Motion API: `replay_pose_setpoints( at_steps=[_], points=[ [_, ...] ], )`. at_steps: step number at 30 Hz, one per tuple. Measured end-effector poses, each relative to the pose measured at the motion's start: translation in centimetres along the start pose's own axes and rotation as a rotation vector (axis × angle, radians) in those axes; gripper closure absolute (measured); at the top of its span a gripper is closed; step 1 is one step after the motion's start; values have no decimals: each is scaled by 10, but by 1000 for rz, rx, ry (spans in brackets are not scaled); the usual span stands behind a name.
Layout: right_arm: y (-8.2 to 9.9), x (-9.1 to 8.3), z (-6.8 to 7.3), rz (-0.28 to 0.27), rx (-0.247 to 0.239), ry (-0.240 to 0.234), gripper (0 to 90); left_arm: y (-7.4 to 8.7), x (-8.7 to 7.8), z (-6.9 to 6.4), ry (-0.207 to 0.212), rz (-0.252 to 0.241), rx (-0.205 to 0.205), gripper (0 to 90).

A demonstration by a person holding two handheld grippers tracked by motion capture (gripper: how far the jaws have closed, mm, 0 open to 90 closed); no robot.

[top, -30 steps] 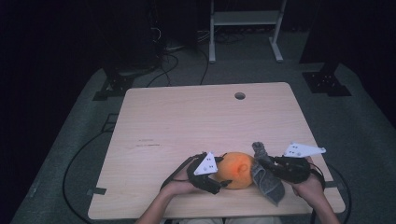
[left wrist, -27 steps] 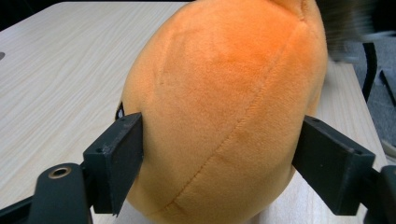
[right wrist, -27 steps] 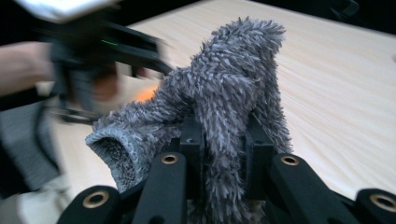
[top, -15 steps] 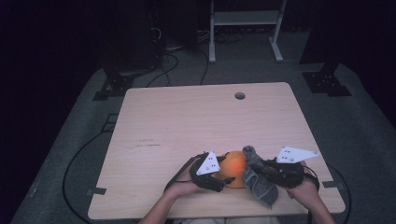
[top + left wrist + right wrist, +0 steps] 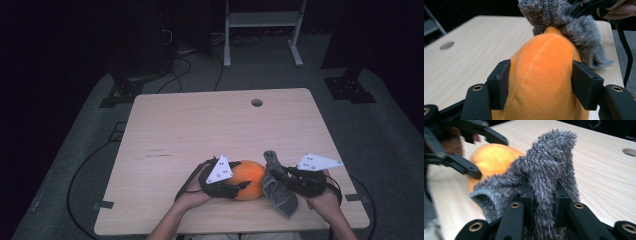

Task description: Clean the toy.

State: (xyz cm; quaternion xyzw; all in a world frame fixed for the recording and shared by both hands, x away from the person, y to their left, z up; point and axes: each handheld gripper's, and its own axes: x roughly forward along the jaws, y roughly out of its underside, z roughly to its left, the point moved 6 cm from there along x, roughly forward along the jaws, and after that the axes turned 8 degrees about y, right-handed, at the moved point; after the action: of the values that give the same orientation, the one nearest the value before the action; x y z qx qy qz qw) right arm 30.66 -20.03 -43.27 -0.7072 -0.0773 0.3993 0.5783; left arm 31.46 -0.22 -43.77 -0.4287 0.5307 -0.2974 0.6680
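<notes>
Orange plush toy [image 5: 544, 75], soft and seamed, low centre of frame: my left gripper [image 5: 541, 82] has just closed, pads pressing its sides. My right gripper [image 5: 544, 202] pinches the shaggy grey cloth [image 5: 544, 170] tight.

The wooden table [image 5: 200, 130] is bare from nine o'clock round to three, so a hand could slide freely there. A small round hole [image 5: 257, 102] sits near the far edge at one o'clock. At six o'clock the way is crowded: an orange plush toy [image 5: 248, 178], a fuzzy grey cloth [image 5: 276, 185], and both grippers bunch together.
</notes>
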Motion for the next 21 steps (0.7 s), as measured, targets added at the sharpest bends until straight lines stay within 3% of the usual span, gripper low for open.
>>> replay_pose_setpoints(
  at_steps=[4,6,7,9,11,15,19,21],
  points=[
    [-14,-9,6,-52,-12,20,739,0,0,0,1,5,-5,373],
    [-21,-10,16,-64,-37,-5,739,1,6,-4,14,18,-2,371],
    [-21,-10,16,-64,-37,-5,739,1,6,-4,14,18,-2,352],
    [-14,3,24,-5,-87,4,738,2,5,-5,42,22,2,329],
    [-5,10,23,22,-79,-6,738,3,3,-2,52,2,0,256],
    [0,7,19,33,-79,-6,738,10,0,9,58,10,-65,109],
    [7,8,10,44,-62,-11,737,19,1,11,106,30,-90,112],
    [12,8,3,49,-28,-15,737,20,3,9,103,16,-82,183]
  ],
)
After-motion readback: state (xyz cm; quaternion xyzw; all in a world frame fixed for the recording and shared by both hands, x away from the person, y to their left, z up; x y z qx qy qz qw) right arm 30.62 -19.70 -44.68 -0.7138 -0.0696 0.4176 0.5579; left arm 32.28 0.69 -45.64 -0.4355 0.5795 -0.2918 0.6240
